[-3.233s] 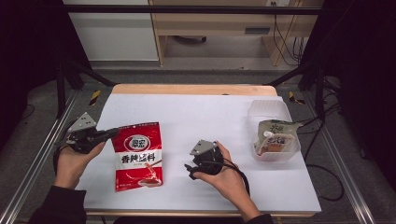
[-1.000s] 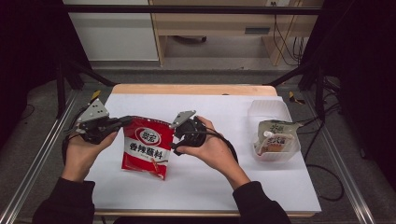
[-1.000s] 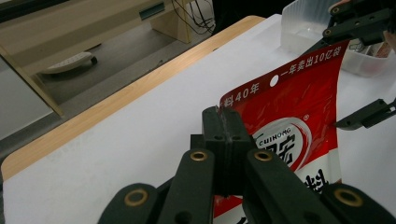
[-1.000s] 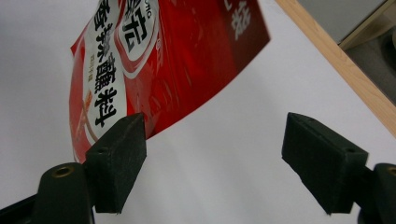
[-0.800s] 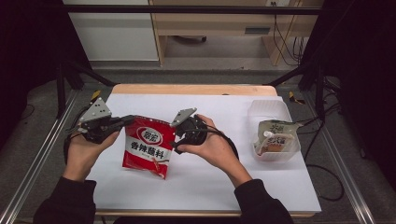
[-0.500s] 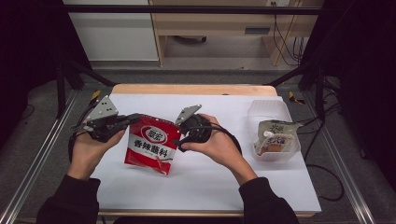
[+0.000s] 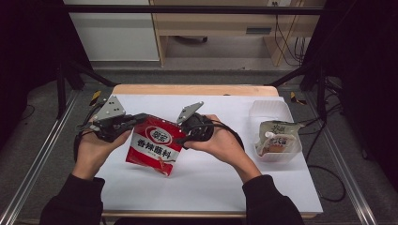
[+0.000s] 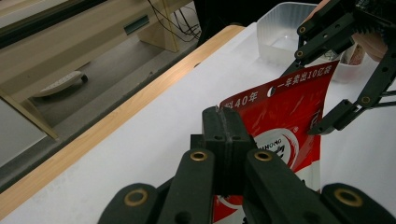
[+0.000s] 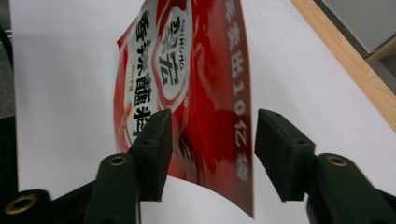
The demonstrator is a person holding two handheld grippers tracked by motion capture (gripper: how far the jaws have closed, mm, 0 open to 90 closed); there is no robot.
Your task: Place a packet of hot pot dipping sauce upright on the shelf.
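Note:
A red seasoning packet [image 7: 155, 146] with white Chinese lettering hangs tilted above the white table cover, its lower end close to the surface. My left gripper [image 7: 141, 120] is shut on the packet's top left corner; in the left gripper view its jaws [image 8: 223, 126] meet on the red edge [image 8: 285, 116]. My right gripper [image 7: 181, 137] straddles the packet's top right corner. Its jaws have just been closing. In the right gripper view the packet [image 9: 187, 70] stands between the pads [image 9: 156, 140] with a gap on each side, so that gripper [image 9: 210, 126] is still open.
A clear plastic tub [image 7: 272, 110] at the right of the table holds a pale pouch [image 7: 278, 136]. The table's wooden far edge [image 7: 187, 90] runs behind the white cover [image 7: 211, 183]. Metal rails flank both sides.
The packet, flat on the table at first, now hangs lifted from my left gripper and has drifted right. My right gripper came to its top right corner and its jaws narrowed.

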